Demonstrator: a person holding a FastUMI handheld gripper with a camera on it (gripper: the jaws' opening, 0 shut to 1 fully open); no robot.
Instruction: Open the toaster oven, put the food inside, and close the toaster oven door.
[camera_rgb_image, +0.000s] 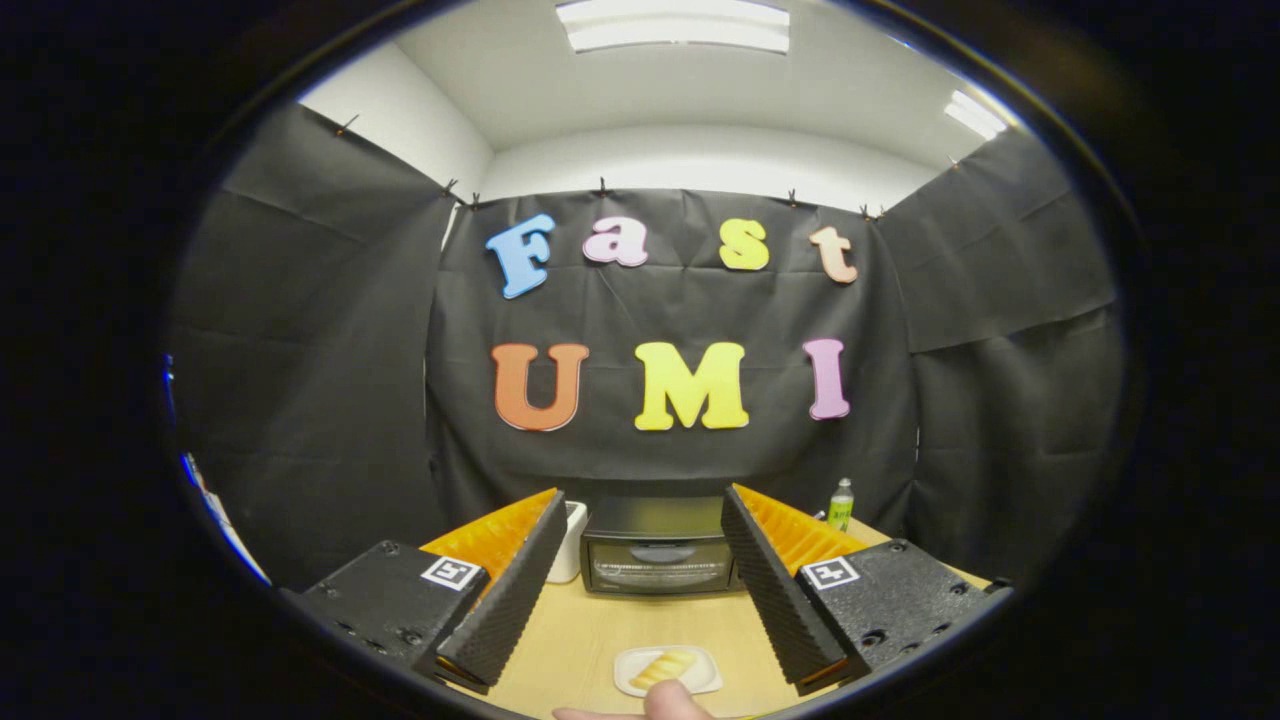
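Hand-held gripper fingers apart, toaster oven beyond, no legible labels

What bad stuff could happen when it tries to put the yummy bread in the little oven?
1. The toaster oven door is shut and the food sits on a small plate near the table's front edge; a clumsy grab might push the plate off.
2. A fingertip rests right by the plate; the gripper, jaws open wide, could bump it.
3. A white container and a green bottle flank the oven; a wide swing might knock them.
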